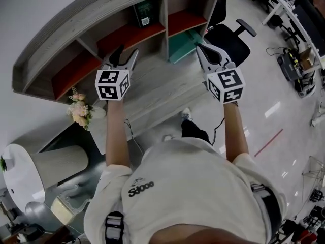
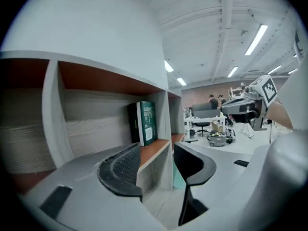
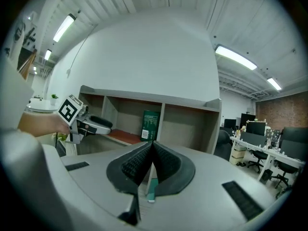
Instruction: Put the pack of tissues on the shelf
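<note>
A grey shelf unit (image 1: pixel 101 6) with red-brown boards stands on a desk. A dark green pack with a white label (image 1: pixel 144 13) (image 2: pixel 147 122) (image 3: pixel 151 125) stands upright in its upper middle compartment. A flat teal thing (image 1: pixel 184 44) lies in the lower right compartment; I cannot tell what it is. My left gripper (image 1: pixel 127 54) (image 2: pixel 158 150) is held level in front of the shelf, open, with nothing between its jaws. My right gripper (image 1: pixel 199 46) (image 3: pixel 153 146) hovers by the teal thing, its pads pressed together and empty.
The wood-grain desk top (image 1: pixel 152 93) lies below both grippers. A black office chair (image 1: pixel 231 39) stands to the right of the shelf. A bunch of pale flowers (image 1: pixel 78 111) sits at the desk's left end. More desks and people show far off in the left gripper view.
</note>
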A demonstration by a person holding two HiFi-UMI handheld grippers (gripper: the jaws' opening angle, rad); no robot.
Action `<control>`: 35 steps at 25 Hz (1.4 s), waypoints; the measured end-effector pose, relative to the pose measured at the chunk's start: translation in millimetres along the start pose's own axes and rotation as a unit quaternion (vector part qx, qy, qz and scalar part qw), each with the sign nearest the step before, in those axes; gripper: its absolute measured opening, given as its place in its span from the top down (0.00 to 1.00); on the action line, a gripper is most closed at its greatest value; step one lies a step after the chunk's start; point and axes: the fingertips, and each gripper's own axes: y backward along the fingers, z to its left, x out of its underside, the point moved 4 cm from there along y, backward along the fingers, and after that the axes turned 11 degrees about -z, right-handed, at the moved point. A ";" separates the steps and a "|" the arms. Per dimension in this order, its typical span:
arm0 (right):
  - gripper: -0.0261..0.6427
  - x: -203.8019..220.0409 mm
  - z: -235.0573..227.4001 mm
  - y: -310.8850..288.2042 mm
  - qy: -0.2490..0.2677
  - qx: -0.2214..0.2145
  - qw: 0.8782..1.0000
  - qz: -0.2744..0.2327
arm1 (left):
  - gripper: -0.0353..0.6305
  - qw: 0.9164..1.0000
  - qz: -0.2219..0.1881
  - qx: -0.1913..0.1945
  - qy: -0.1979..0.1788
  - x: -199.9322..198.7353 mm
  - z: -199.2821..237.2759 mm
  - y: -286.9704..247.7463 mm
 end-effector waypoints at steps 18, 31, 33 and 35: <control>0.95 -63.4 100.1 51.5 0.071 -0.014 0.996 -0.045 | 0.91 0.999 -0.051 0.016 -0.003 -29.3 -51.5 140.3; 0.95 -78.0 125.0 82.0 0.075 -0.019 0.995 -0.060 | 0.91 0.996 -0.088 0.028 -0.007 -60.5 -84.8 169.6; 0.95 -77.7 127.5 84.0 0.078 -0.019 0.995 -0.059 | 0.91 0.996 -0.090 0.026 -0.011 -62.2 -85.2 171.2; 0.95 -76.6 128.6 86.9 0.080 -0.019 0.995 -0.056 | 0.91 0.995 -0.091 0.025 -0.013 -62.7 -85.9 173.0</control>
